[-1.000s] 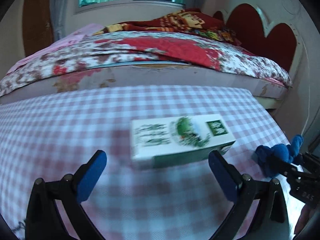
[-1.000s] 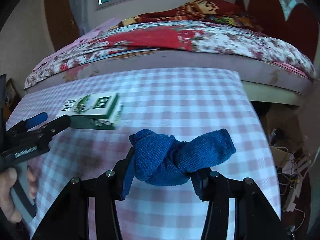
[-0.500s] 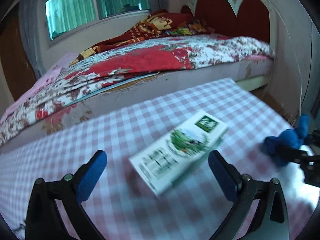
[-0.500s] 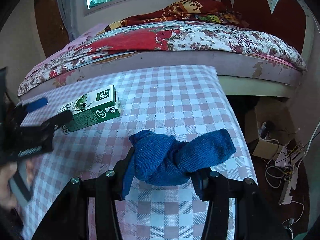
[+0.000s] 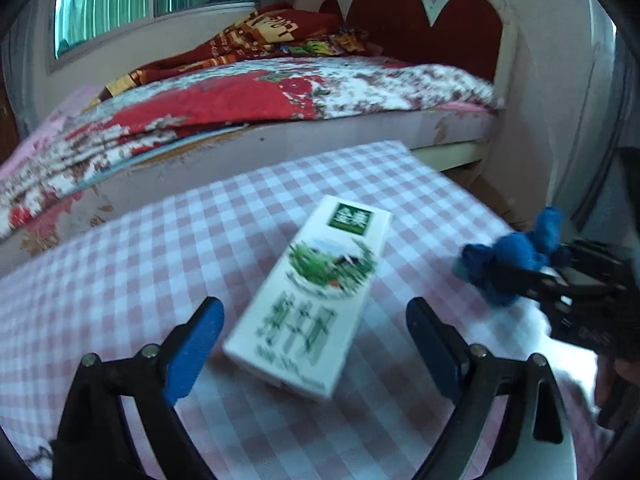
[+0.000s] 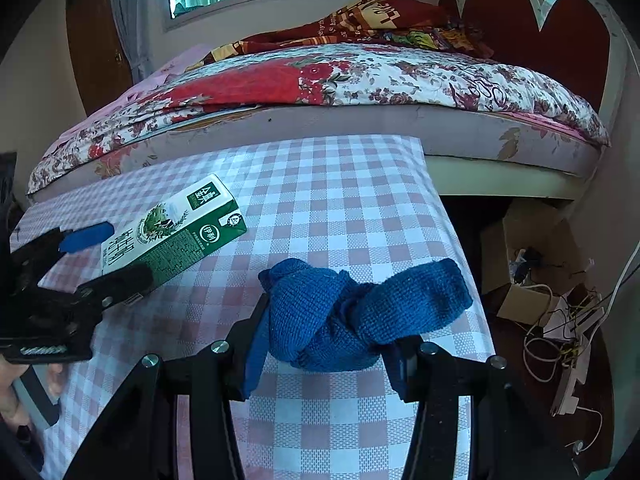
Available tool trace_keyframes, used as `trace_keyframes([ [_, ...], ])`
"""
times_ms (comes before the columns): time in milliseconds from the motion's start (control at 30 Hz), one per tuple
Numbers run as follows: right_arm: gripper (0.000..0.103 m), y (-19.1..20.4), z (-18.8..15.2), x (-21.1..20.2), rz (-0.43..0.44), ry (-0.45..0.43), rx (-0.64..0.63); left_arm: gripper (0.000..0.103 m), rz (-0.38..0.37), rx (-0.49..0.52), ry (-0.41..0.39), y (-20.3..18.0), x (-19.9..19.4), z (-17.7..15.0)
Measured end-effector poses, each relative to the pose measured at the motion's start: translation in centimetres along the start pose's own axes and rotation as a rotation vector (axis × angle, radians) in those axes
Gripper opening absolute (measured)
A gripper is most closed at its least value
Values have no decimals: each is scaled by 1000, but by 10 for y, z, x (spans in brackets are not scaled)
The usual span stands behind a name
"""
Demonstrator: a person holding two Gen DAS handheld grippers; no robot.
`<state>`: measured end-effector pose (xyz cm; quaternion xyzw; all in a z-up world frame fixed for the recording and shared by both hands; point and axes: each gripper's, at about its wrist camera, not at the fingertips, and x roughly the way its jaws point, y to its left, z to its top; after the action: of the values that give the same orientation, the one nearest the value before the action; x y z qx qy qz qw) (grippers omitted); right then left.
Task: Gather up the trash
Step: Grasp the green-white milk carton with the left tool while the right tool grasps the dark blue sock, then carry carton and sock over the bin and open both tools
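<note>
A white and green milk carton (image 5: 316, 296) lies flat on the pink checked table (image 5: 120, 264). My left gripper (image 5: 316, 332) is open, its blue pads either side of the carton's near end without touching it. The carton also shows in the right wrist view (image 6: 172, 232), with the left gripper (image 6: 104, 252) straddling it. My right gripper (image 6: 324, 352) is shut on a knotted blue cloth (image 6: 356, 316), held above the table's right part. The cloth also shows at the right of the left wrist view (image 5: 512, 260).
A bed (image 6: 360, 80) with a floral quilt stands just behind the table, with a red heart-shaped headboard (image 5: 424, 32). Right of the table edge, the floor holds a cardboard box (image 6: 532, 248) and tangled cables (image 6: 560, 336).
My left gripper has swung round the carton and come closer; the carton now points lengthwise between the open pads. The right gripper keeps its hold on the cloth.
</note>
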<state>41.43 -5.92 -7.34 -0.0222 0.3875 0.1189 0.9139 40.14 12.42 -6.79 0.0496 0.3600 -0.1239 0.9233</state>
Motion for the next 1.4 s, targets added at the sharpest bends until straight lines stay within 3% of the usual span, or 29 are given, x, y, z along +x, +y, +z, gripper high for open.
trace_keyframes([
  [100,52,0,1,0,11,5,-8,90,39,-5,63,3,18,6],
  [133,52,0,2,0,13,6,-11,79,57,4,88,3,22,6],
  [167,52,0,2,1,13,8,-16,76,75,13,99,2,23,5],
  [367,47,0,0,-4,15,-2,-35,58,64,13,77,-13,7,-4],
  [733,44,-13,-18,-45,41,-72,-31,54,64,-58,-46,-49,-51,-16],
  [1400,43,-65,-83,-162,6,-204,35,54,26,5,-124,-155,-127,-51],
])
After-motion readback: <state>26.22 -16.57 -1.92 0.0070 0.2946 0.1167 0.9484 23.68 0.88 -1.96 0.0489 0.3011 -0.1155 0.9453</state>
